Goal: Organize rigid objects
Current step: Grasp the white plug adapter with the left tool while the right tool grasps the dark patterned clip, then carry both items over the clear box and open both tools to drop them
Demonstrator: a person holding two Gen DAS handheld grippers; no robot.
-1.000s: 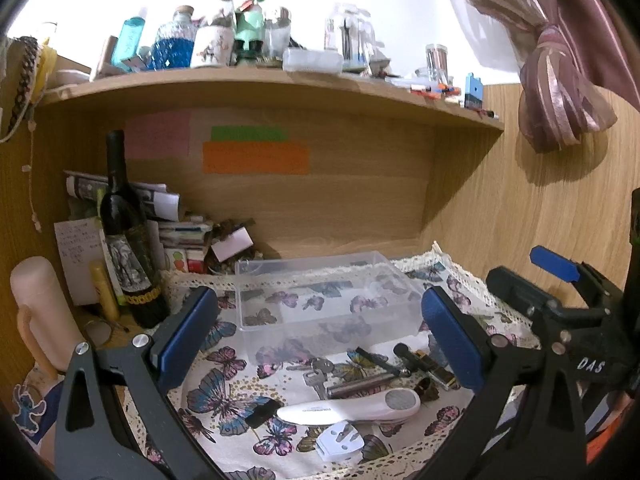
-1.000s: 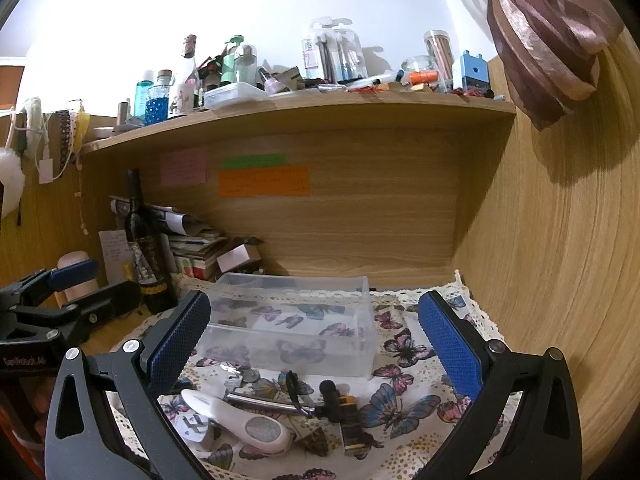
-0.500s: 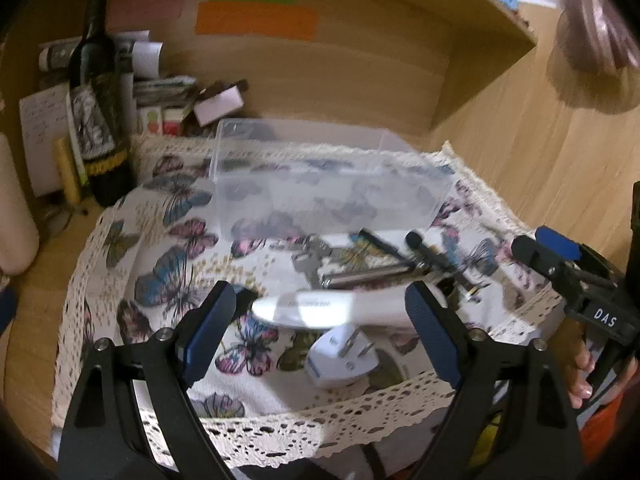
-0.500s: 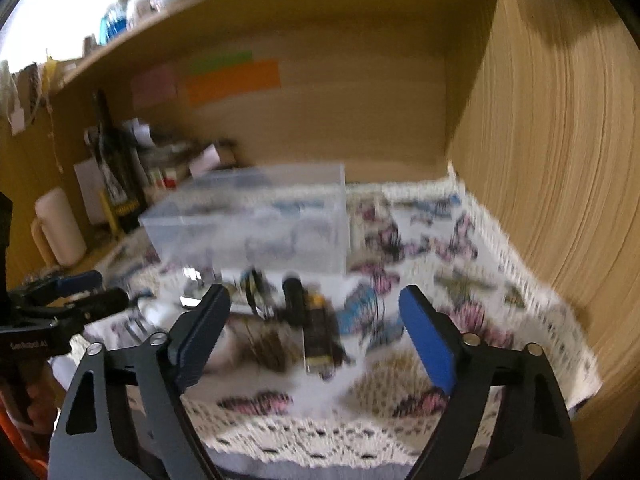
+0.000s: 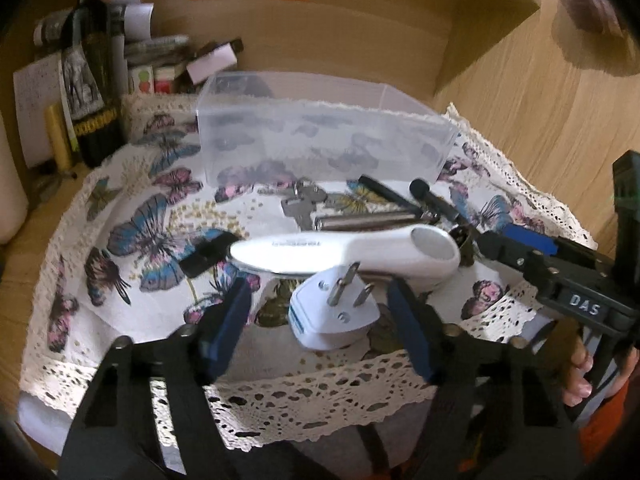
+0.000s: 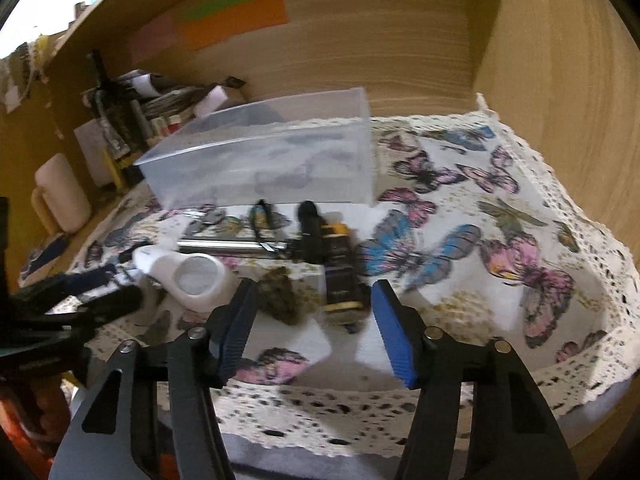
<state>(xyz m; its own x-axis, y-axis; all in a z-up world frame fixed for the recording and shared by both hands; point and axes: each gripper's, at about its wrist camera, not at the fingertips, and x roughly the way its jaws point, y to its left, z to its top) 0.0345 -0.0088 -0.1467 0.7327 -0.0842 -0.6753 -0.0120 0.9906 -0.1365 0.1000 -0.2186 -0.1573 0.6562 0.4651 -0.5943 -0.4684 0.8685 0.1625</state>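
Note:
A clear plastic box [image 5: 320,140] [image 6: 272,160] stands on the butterfly cloth [image 5: 132,240]. In front of it lie a white plug adapter [image 5: 334,312], a long white handheld device [image 5: 352,250] [image 6: 188,276], keys [image 5: 304,208], a metal cylinder [image 5: 368,222] [image 6: 228,246], a black and gold bottle [image 6: 340,272] and a dark lump [image 6: 280,296]. My left gripper [image 5: 320,324] is open, its pads either side of the adapter, apart from it. My right gripper [image 6: 312,328] is open, just short of the bottle and the lump.
A dark wine bottle [image 5: 96,92], papers and small boxes [image 5: 160,64] crowd the back left corner. A pale mug [image 6: 60,196] stands at the left. Wooden walls close the back and right. The cloth's lace edge [image 6: 360,412] hangs over the front.
Both grippers have dropped and moved forward toward the objects on the cloth. Their jaws stand narrower than before. The left one now straddles the adapter.

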